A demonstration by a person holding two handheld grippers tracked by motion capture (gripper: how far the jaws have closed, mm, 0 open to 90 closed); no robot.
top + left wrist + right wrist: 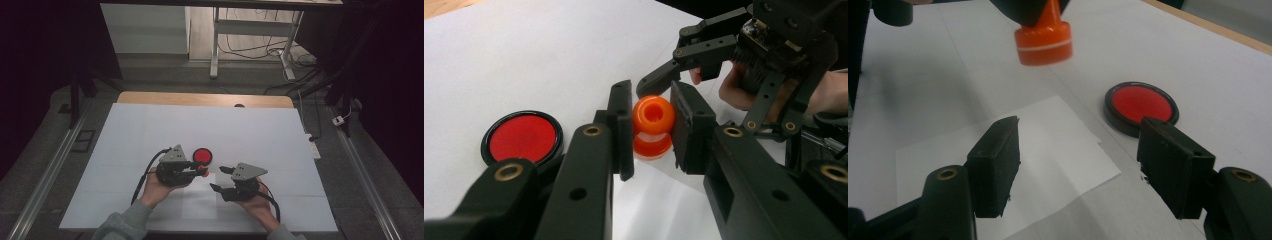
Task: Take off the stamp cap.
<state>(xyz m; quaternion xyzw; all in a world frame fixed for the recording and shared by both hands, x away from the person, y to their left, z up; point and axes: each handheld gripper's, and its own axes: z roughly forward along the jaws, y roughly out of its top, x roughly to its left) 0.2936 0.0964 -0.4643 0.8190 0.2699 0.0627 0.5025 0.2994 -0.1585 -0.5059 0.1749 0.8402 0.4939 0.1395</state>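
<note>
An orange stamp [653, 125] with a round knob and a wider base is clamped between the jaws of my left gripper [651, 127], held just above the table; its base [1043, 42] hangs at the top of the right gripper view. A round black ink pad with a red face [202, 156] lies on the white sheet just beyond the left gripper [199, 171], also seen as the ink pad [522, 137] and ink pad [1141, 106]. My right gripper [220, 178] stands open to the right over a white paper slip [1013, 165], nothing between its fingers.
A large white sheet [150, 130] covers the wooden table [150, 97]. Beyond the far edge stand table legs and loose cables [250, 47] on the floor. Metal rails [45, 180] run along both sides.
</note>
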